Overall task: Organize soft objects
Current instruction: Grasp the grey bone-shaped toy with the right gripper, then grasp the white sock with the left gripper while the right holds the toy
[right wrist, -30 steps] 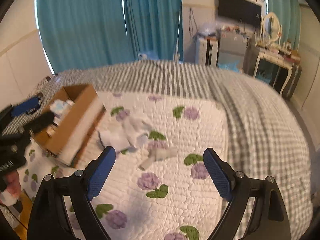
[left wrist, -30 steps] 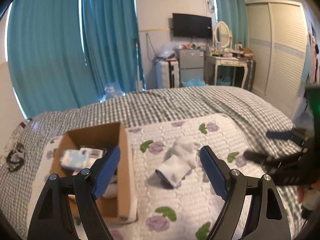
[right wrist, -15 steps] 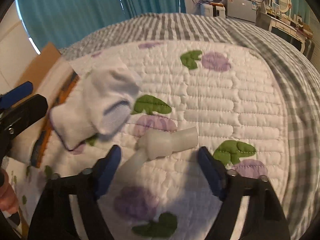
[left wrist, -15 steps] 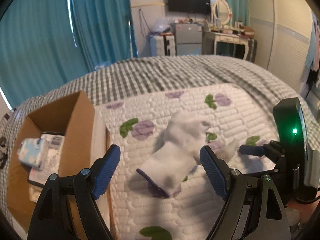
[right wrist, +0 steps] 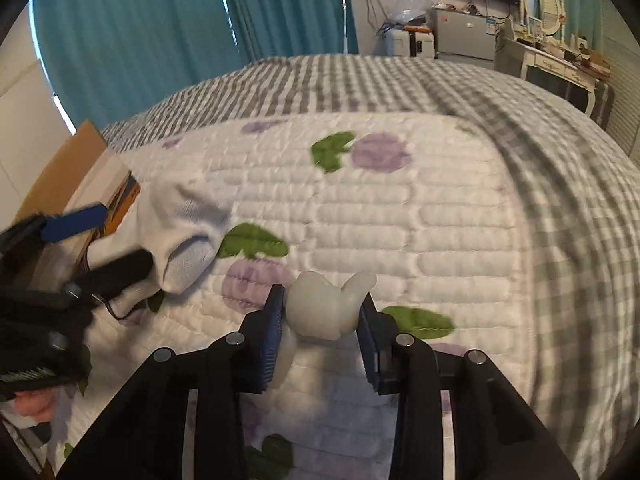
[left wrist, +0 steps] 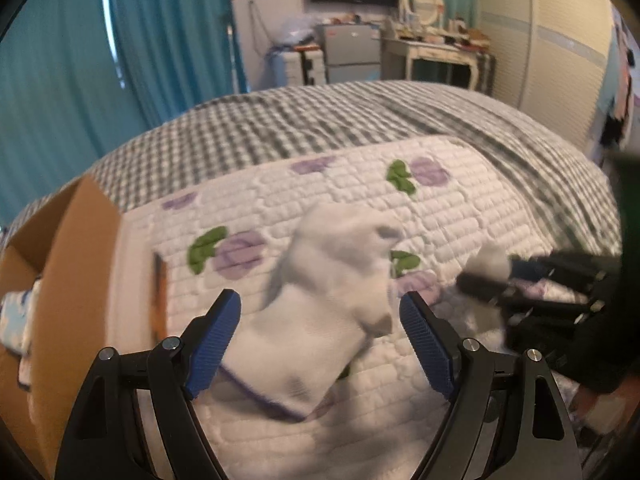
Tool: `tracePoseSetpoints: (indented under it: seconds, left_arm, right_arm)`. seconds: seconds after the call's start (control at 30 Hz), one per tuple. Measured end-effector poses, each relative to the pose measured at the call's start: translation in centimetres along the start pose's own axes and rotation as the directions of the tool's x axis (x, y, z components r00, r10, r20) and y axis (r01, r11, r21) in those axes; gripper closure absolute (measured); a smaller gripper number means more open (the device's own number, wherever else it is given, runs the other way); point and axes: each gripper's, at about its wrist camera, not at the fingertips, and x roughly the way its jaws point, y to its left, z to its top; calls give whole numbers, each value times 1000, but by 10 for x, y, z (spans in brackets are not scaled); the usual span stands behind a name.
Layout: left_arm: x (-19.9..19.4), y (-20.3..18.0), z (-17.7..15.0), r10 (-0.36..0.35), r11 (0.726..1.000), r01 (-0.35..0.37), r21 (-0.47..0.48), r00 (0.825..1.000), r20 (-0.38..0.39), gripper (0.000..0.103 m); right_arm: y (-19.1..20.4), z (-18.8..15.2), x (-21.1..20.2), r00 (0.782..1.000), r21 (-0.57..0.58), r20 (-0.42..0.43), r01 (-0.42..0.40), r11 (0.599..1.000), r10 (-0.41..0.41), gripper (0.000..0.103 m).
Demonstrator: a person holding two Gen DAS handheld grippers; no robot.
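Note:
A white sock with a purple cuff edge (left wrist: 320,300) lies on the flowered quilt (left wrist: 460,208). My left gripper (left wrist: 320,332) is open, its blue pads on either side of the sock. The sock also shows in the right wrist view (right wrist: 184,236). My right gripper (right wrist: 320,320) is shut on a small cream-white soft object (right wrist: 324,308) just above the quilt (right wrist: 420,208). In the left wrist view the right gripper (left wrist: 500,280) sits at the right with the cream-white object (left wrist: 488,260) at its tips.
An open cardboard box (left wrist: 60,280) stands at the left on the bed, with light blue and white soft items (left wrist: 16,320) inside. It also shows in the right wrist view (right wrist: 64,176). A grey checked bedspread (left wrist: 320,124) lies beyond the quilt. Teal curtains and furniture stand behind.
Both grippers moved down and closer to the quilt. My right gripper closed on the cream-white object. My left gripper came around the sock, still open.

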Motion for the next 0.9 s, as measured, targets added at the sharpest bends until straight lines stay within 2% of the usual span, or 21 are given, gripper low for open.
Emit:
tracePoseSetpoints:
  seconds: [0.27,0.33,0.37,0.4,0.43,0.5,0.6,0.77,0.9]
  left_arm:
    - [48,-2,-1,27,999,-30,-32,995,-97,20]
    - [48,-3,-2,26,999,-29,-26,995,-92,21]
    - [47,-5,-3,23,999,-25,-19,996,-85,29]
    - [45,-6,-5,0,1000,-1,-17,997,-83,42]
    - [42,-7,-5,-21,1000,20,-17,996,-84,46]
    - [34,-12,-7,-17,1000,17,-5,997,-76,55]
    - [16,-16,-12,-33,999,34,3,997,-74,59]
    - [-23,-18,-16,-55,998,56,6,997,-47,59]
    - [-64,-10,-16,-49,998,49,-38,999,-17,59]
  right_arm:
    - [-23,10,-14,999,47,34,16,999,-18,69]
    - [-24,10,-13,999,53,30,15,998,-16,69]
    - [-25,9,-12,1000,54,27,13,998,-14,69]
    - [-24,8,-12,1000,55,22,12,998,-13,69]
    - [-23,7,-13,1000,54,19,12,998,-13,69]
    - [-19,5,-15,1000,43,13,10,999,-11,69]
    - [-11,7,-21,1000,29,12,11,1000,-12,69]
    - [6,15,-58,998,17,56,26,1000,-27,69]
    - [25,18,-102,995,13,92,27,1000,-28,69]
